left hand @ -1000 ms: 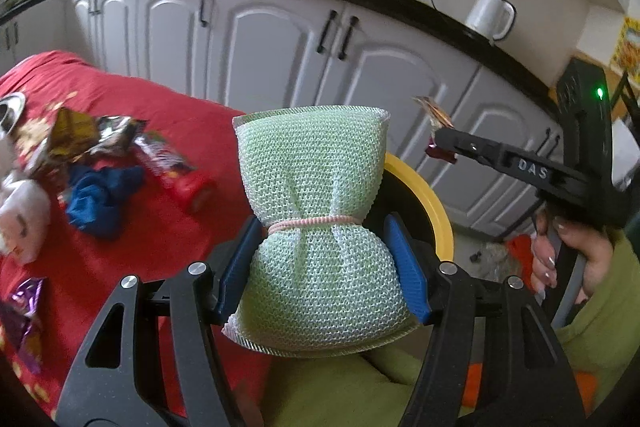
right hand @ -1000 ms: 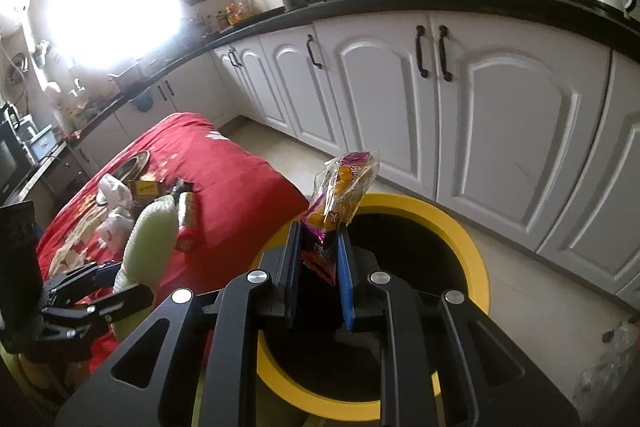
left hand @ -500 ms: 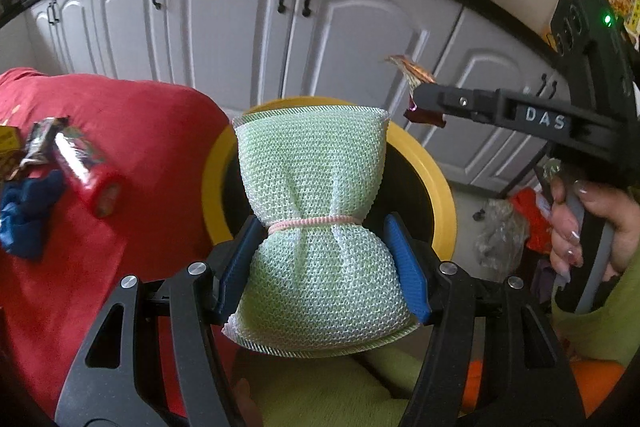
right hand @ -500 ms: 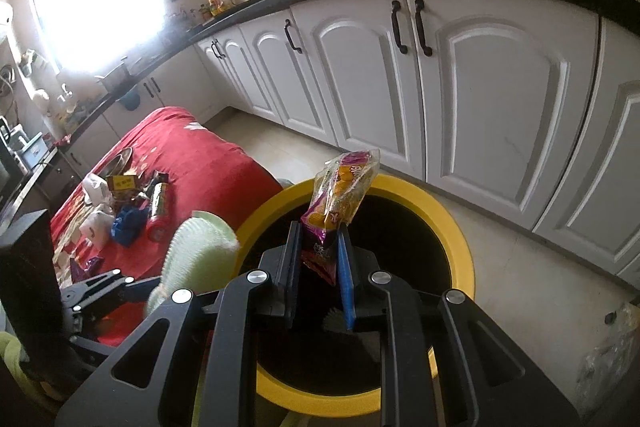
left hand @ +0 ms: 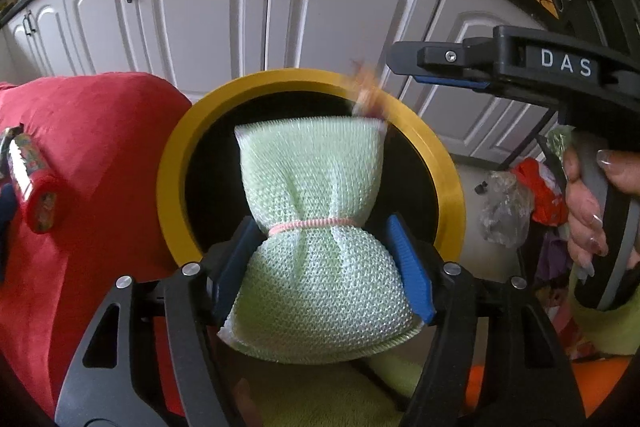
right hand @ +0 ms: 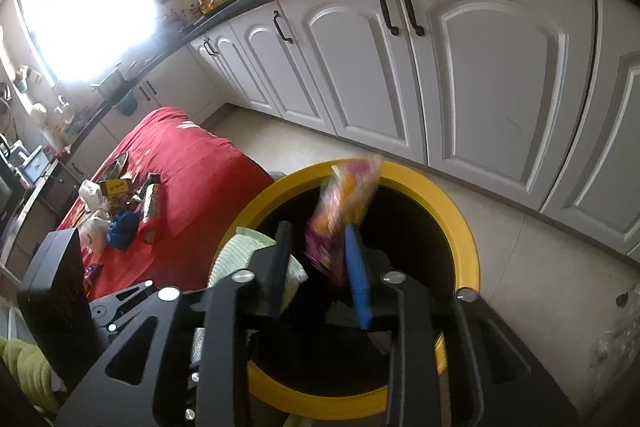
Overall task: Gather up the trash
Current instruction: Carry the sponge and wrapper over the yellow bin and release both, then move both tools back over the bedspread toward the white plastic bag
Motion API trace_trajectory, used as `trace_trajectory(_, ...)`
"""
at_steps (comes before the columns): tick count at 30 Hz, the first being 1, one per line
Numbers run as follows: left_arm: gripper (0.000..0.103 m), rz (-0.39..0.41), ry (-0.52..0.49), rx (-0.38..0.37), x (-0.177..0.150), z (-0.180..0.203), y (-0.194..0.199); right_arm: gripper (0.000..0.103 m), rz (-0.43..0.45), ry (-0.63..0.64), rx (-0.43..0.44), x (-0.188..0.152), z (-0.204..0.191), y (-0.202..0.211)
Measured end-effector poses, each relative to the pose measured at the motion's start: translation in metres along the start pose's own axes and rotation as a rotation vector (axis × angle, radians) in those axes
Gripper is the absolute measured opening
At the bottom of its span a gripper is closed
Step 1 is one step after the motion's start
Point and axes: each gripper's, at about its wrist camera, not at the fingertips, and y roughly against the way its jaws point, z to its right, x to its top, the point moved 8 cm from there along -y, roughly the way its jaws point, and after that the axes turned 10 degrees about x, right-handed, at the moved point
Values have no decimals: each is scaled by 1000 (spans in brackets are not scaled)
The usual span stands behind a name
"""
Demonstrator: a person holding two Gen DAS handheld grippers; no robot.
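My left gripper (left hand: 324, 247) is shut on a pale green mesh scrubber (left hand: 316, 227) tied with a pink band, held over the mouth of the yellow-rimmed bin (left hand: 176, 163). My right gripper (right hand: 320, 255) stands open above the same bin (right hand: 464, 227). A pink and orange snack wrapper (right hand: 340, 215), blurred, is loose between its spread fingers and tilts over the bin. The wrapper shows as a blur in the left wrist view (left hand: 366, 99), below the right gripper (left hand: 440, 67). The scrubber also shows in the right wrist view (right hand: 244, 251).
A red-covered table (right hand: 192, 171) left of the bin holds a red tube (right hand: 149, 219), a blue cloth (right hand: 120, 227), wrappers and white tissue. White cabinets (right hand: 440, 75) stand behind. A plastic bag and red items (left hand: 520, 195) lie on the floor at right.
My right gripper has opened and the snack wrapper slips free, dropping toward the bin. My left gripper has carried the scrubber further over the bin mouth.
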Motion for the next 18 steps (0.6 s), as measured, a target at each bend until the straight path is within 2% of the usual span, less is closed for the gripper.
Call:
trace_trajectory(2,62,-6,8,1,-2,-2,0,36,-3,-12,1,-1,2,-1)
trace_trajectory(4,72,1,16,8,-1,-5,1,36,-5,-15,1,-1,3,-3)
trace_trajectory(6,73,4,25,9,-1,-7,3,40,1,-17,2,-1,3,-2)
trace_trajectory(11,84,36,62,19,2,-17,13,47,16,-25,-5,1,5,0)
trace_trajectory(13,90,44,85,30,2,-24,18,52,22,-27,-12,1,6,0)
trace_trajectory(15,91,51,92,39,2,-29,23,56,24,-26,-15,1,5,0)
trace_trajectory(18,92,67,102,60,1,-36,31,67,34,-25,-21,2,4,-1)
